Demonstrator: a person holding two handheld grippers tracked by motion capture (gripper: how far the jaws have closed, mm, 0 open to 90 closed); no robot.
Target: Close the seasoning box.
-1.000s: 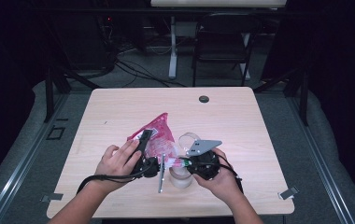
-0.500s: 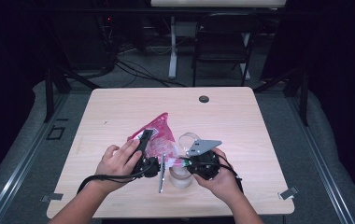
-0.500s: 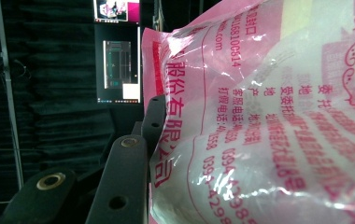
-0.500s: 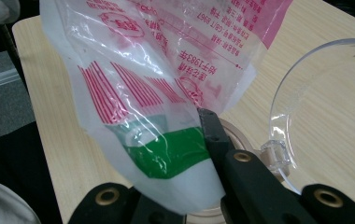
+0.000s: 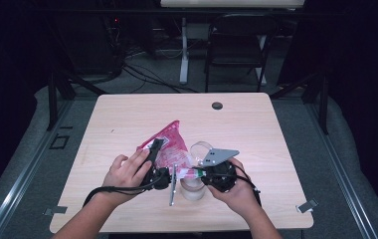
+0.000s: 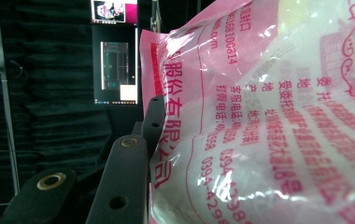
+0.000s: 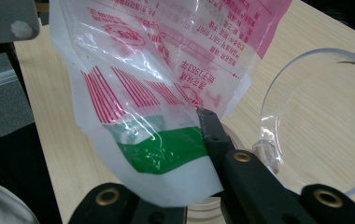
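Two grippers meet over the near middle of the table (image 5: 127, 114) in our high view: the left gripper (image 5: 153, 149) and the right gripper (image 5: 193, 173) both hold a pink bag (image 5: 169, 142), lifted above a clear glass container (image 5: 200, 149). From the left gripper view, our jaws clamp the bag (image 6: 259, 121), its printed film pressed against the one black jaw we see. From the right gripper view, our jaws are pinched together on the bag's green-and-white corner (image 7: 166, 149), beside the container's rim (image 7: 278, 93).
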